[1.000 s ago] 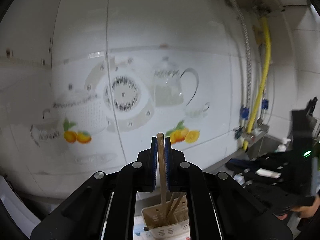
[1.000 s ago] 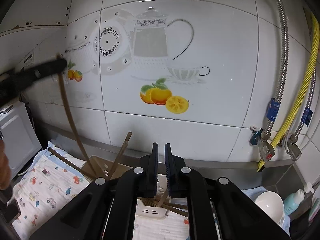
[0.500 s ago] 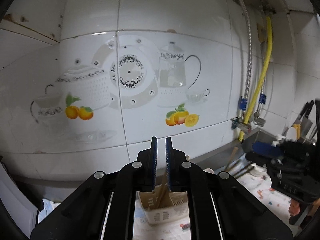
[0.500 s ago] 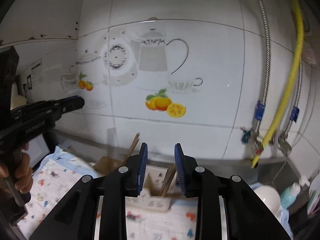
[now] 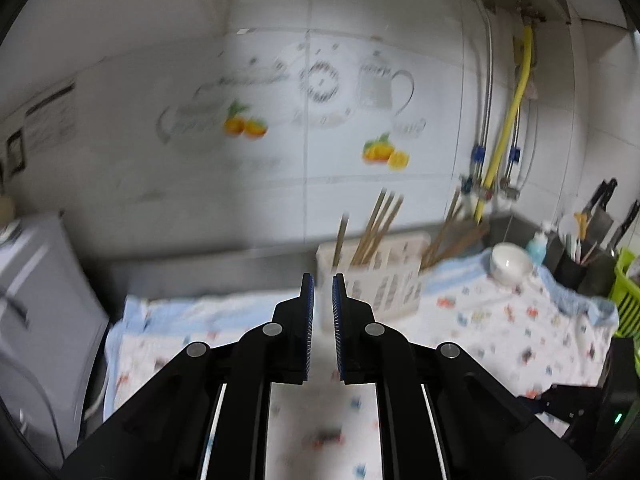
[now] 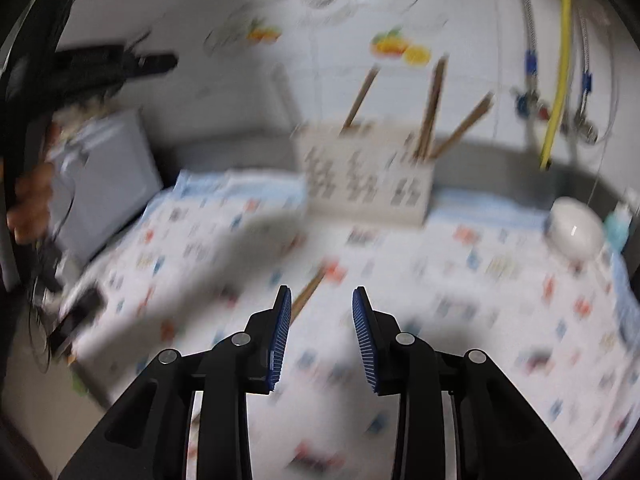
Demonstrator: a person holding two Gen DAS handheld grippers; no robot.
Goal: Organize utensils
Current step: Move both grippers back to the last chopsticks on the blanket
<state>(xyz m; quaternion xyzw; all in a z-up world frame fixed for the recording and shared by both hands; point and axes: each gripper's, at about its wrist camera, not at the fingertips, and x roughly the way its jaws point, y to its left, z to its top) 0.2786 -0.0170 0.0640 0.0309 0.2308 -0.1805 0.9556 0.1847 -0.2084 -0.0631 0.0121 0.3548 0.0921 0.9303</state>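
A white perforated utensil holder (image 5: 376, 276) stands on the patterned cloth by the tiled wall, with several brown chopsticks (image 5: 378, 226) upright in it. It also shows in the right wrist view (image 6: 368, 176) with chopsticks (image 6: 430, 108) leaning in it. One chopstick (image 6: 308, 292) lies on the cloth just ahead of my right gripper (image 6: 320, 300), which is open and empty. My left gripper (image 5: 322, 284) is nearly closed with a narrow gap and holds nothing, in front of the holder. The left gripper shows at the upper left of the right wrist view (image 6: 120, 64).
A patterned cloth (image 5: 480, 320) covers the counter. A white bowl (image 5: 510, 266) and a soap bottle (image 5: 538, 242) stand at the right, by a dark cup with utensils (image 5: 576, 264) and a green rack (image 5: 626, 296). A grey appliance (image 5: 36, 300) stands at the left.
My left gripper let go of the chopstick into the holder and drew back and down. My right gripper opened wide and tilted down toward the cloth and the loose chopstick.
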